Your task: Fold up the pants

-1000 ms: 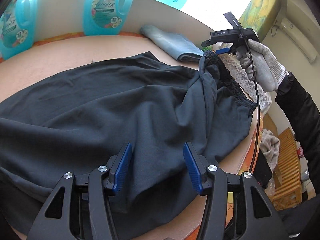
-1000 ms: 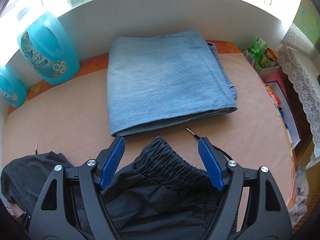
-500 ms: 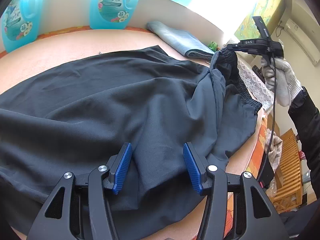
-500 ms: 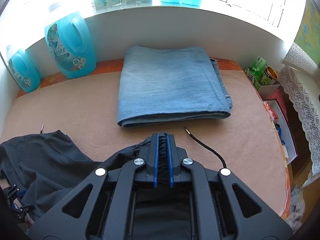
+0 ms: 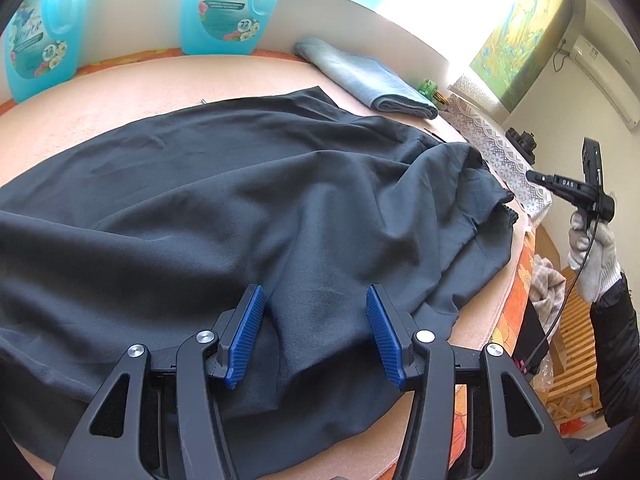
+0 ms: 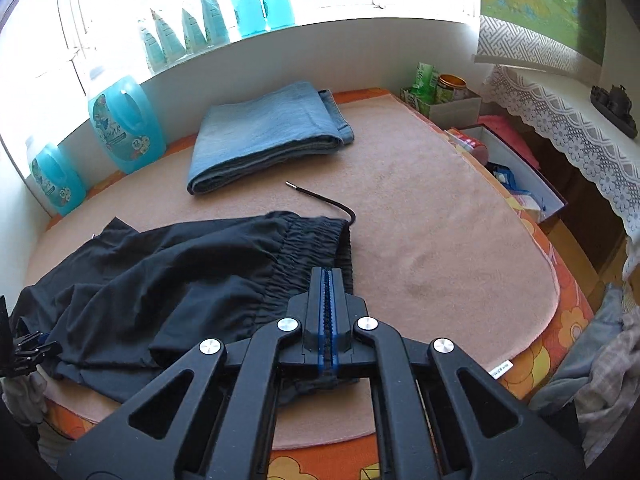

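Note:
Black pants (image 5: 248,200) lie spread and wrinkled across the tan mat (image 5: 120,96). My left gripper (image 5: 316,332) is open, its blue pads on either side of a fold of the pants near the front edge. My right gripper (image 6: 327,300) is shut on the pants' elastic waistband (image 6: 308,248), held low over the mat (image 6: 440,220). The waistband's black drawstring (image 6: 324,200) trails onto the mat. The right gripper's body (image 5: 576,192), held by a gloved hand, also shows at the right in the left wrist view.
Folded blue jeans (image 6: 264,136) lie at the back of the mat. Turquoise detergent jugs (image 6: 124,124) stand along the back wall. Small boxes and tins (image 6: 444,96) sit at the back right, and an open box (image 6: 516,164) lies beyond the mat's right edge.
My right gripper shut on the waistband, then pulled it back to the right and lowered it toward the mat. My left gripper stayed open over the fold.

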A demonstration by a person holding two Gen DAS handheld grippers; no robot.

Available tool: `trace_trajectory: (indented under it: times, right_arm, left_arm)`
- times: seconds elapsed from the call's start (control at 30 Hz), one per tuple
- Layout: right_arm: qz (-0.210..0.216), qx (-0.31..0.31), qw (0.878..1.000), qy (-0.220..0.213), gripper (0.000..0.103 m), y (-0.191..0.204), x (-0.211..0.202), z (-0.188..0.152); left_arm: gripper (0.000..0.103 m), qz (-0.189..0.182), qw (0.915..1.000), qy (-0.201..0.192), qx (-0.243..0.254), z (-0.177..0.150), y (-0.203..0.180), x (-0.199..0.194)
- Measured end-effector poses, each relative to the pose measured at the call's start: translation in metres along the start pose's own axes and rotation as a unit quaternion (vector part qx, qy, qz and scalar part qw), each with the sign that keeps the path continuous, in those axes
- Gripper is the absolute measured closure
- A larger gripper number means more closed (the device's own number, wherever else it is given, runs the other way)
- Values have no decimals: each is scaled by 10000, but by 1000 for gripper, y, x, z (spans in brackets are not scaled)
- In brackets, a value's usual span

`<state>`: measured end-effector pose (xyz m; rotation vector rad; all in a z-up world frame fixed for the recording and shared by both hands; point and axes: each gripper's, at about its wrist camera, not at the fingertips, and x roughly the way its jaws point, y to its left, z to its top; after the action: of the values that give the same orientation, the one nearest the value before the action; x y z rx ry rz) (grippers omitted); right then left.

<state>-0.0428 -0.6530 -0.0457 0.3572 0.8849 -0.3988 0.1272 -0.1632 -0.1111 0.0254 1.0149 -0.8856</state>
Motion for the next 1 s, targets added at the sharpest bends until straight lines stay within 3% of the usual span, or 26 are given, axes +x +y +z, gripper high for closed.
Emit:
trace_trajectory:
  times: [0.07, 0.13, 0.17, 0.2, 0.23, 0.33, 0.57, 0.73, 0.77, 0.8, 0.83, 1.0]
  right_arm:
    - [413, 513, 9975, 259, 99, -15, 6, -11]
    - [713, 872, 9929, 374, 80, -19, 10, -21]
    - [748, 910, 9924, 356, 61, -14, 10, -24]
    - [781, 942, 9918, 356, 50, -10, 12, -26]
    - [874, 1029, 9900, 403, 49, -6, 15, -27]
    - [1331, 1561, 9765, 661, 48, -1, 32, -28]
    - [1431, 2561, 9530, 762, 48, -8, 68, -25]
    - [1258, 2458, 9579, 792, 50, -3, 71, -16]
    - [1220, 2435, 9590, 777, 56, -3, 70, -15]
    - [1162, 2392, 9608, 778, 70, -2, 69, -14]
    - [1125, 2359, 9618, 809, 76, -2, 68, -13]
    - [1113, 2136, 9689, 562, 87, -1, 34, -10]
  left_arm:
    - [51, 26, 10000, 17, -10, 0, 0, -1]
    - [51, 52, 10000, 24, -16, 0, 0, -2]
    - [51, 62, 10000, 19, -14, 0, 0, -3]
    - [51, 66, 10000, 10, -5, -1, 0, -5]
    - [51, 78, 10000, -3, 8, -1, -1, -6]
    - [51, 77, 9999, -58, 73, -1, -3, -12]
    - [51, 92, 9998, 3, 197, -6, -4, -14]
    - [51, 104, 9997, 73, 200, -10, 2, -10]
    - [51, 94, 9997, 63, 205, -11, 3, -11]
    - [51, 90, 9997, 59, 211, -11, 3, -11]
    - [51, 94, 9997, 52, 218, -11, 3, -11]
    - [51, 91, 9996, 42, 263, -11, 3, -11]
